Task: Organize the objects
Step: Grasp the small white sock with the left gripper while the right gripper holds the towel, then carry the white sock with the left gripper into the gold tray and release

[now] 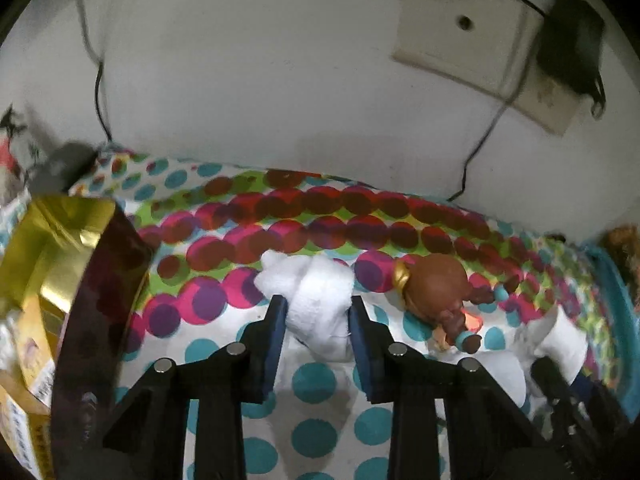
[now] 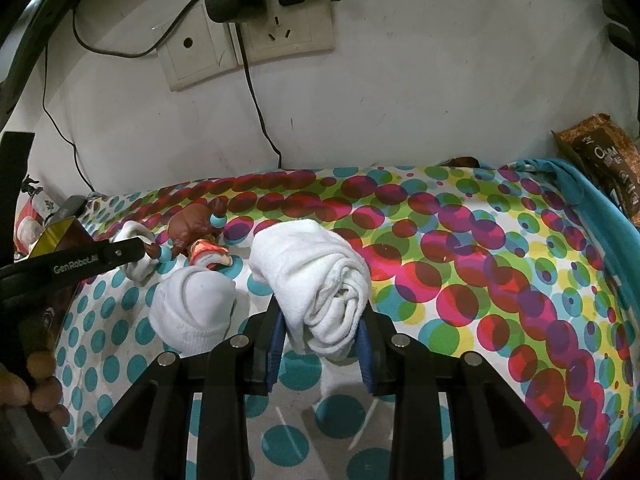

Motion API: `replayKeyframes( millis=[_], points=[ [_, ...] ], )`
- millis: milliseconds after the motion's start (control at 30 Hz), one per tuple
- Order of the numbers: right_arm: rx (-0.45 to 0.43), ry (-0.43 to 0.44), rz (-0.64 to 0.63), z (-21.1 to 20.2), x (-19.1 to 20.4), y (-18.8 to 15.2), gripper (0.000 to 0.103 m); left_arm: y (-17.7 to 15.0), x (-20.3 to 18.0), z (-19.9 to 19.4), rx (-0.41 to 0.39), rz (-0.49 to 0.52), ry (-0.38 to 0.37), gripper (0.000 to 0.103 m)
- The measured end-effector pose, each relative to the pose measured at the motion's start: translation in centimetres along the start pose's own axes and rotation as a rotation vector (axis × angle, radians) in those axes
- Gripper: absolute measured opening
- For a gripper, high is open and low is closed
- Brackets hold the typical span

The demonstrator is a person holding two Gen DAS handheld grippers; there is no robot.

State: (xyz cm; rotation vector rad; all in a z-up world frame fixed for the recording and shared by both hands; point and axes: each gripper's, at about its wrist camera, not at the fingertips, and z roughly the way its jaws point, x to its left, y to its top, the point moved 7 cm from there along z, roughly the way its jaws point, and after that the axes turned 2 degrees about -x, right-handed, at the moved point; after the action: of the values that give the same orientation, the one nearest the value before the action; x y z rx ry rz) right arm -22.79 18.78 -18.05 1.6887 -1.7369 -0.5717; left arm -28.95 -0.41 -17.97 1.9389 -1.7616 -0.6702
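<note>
bench [image 2: 460,288]: rolled sock [image 2: 316,280] centre | second sock [image 2: 192,312] just left of it | doll [image 2: 196,228] behind second sock | third sock [image 2: 136,248] left of doll | box [image 1: 60,264] far left

brown packet [image 2: 608,168] cut off at right; gold box [image 1: 48,280] cut off left.

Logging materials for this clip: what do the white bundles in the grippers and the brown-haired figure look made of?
White bundles: soft knit cotton-like fabric, matte, with ribbed folds; probably rolled socks. Figure: hard moulded plastic or vinyl, judging by its smooth, slightly glossy hair.
</note>
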Motion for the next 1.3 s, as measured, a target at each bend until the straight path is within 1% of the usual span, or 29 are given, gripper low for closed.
replayKeyframes(
  millis=[67, 167, 267, 400, 500, 533, 667, 900, 1100, 1133, 1300],
  points=[
    [0.001, 0.001, 0.001, 0.1, 0.0, 0.0, 0.030, -0.1, -0.4, -0.2, -0.015, 0.032, 0.014, 0.025],
    [0.001, -0.001, 0.000, 0.0, 0.0, 0.1, 0.030, -0.1, -0.3, -0.5, -0.017, 0.028, 0.009, 0.022],
    [0.002, -0.002, -0.002, 0.0, 0.1, 0.3, 0.030, 0.1, 0.0, -1.0, -0.028, 0.028, 0.018, 0.022],
    [0.002, -0.002, -0.001, 0.0, 0.1, 0.5, 0.030, 0.2, 0.4, -2.0, -0.054, 0.051, 0.057, 0.022],
    [0.003, -0.005, -0.004, -0.1, 0.1, 0.7, 0.030, -0.1, 0.6, -2.8, -0.058, 0.061, 0.060, 0.022],
    [0.004, -0.008, -0.007, 0.0, 0.2, 0.7, 0.030, -0.3, 0.6, -3.3, -0.065, 0.081, 0.079, 0.022],
    [0.007, -0.017, -0.018, -0.1, 0.3, 0.9, 0.030, -0.6, 0.6, -5.5, -0.095, 0.147, 0.098, 0.022],
    [0.010, -0.019, -0.019, -0.1, 0.3, 1.0, 0.030, -0.8, 1.6, -9.9, -0.134, 0.178, 0.098, 0.022],
    [0.008, -0.020, -0.020, 0.0, 0.3, 1.0, 0.031, -1.3, 4.5, -12.7, -0.136, 0.165, 0.120, 0.022],
    [0.009, -0.022, -0.021, 0.0, 0.3, 1.0, 0.031, -1.4, 5.5, -13.0, -0.131, 0.160, 0.136, 0.022],
    [0.009, -0.034, -0.030, -0.1, 0.4, 0.8, 0.031, -1.8, 9.6, -14.1, -0.113, 0.125, 0.168, 0.022]
  ],
)
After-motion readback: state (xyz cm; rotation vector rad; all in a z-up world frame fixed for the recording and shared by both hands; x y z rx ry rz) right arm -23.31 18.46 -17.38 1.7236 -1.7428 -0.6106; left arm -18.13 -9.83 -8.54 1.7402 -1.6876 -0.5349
